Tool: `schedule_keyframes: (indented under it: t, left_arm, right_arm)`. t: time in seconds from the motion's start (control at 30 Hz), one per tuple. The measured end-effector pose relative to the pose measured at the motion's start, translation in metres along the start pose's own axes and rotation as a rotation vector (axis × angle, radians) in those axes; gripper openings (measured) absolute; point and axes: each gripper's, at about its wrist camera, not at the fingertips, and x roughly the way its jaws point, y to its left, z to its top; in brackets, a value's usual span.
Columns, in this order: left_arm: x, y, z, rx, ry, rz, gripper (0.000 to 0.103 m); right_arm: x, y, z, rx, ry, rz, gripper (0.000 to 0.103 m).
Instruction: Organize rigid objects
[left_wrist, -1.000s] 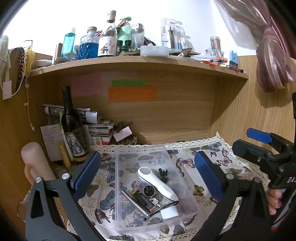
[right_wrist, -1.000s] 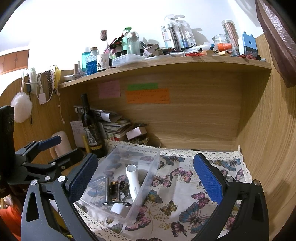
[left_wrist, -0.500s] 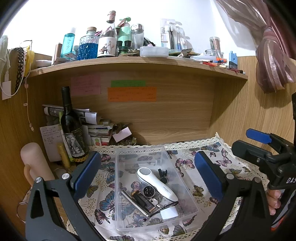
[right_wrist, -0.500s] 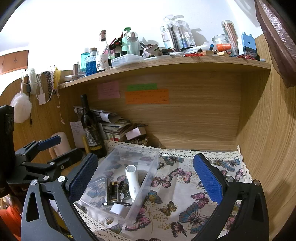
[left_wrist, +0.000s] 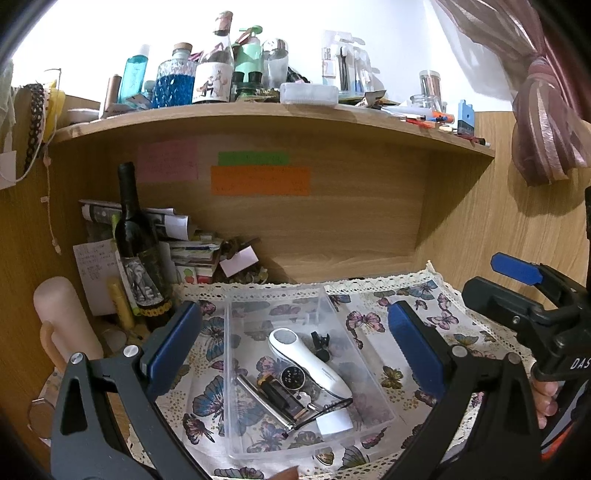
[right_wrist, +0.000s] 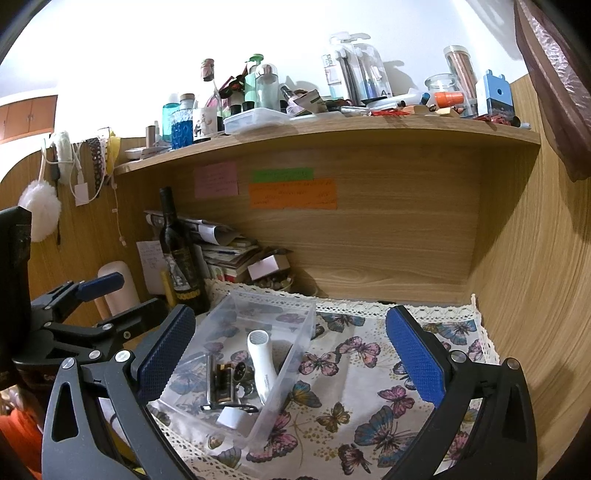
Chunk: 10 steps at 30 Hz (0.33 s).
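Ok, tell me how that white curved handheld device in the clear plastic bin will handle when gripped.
The white curved handheld device looks rigid and glossy, so probably slippery. Its rounded body may twist between flat pads. It rests across smaller items, so lifting could disturb them.

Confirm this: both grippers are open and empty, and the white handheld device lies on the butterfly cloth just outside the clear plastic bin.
One thing is wrong. The white handheld device lies inside the clear plastic bin, not outside it on the butterfly cloth; the left wrist view shows it among the bin's small items. The rest stands: the left gripper and right gripper are open and empty.
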Motion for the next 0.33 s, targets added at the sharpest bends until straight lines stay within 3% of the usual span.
schedule_keyframes:
  t: [0.33]
  left_arm:
    - [0.0022,0.0048,0.0,-0.021,0.001,-0.004,0.102]
  right_arm:
    - [0.0052,-0.0014,-0.0013,-0.004,0.01,0.002,0.103]
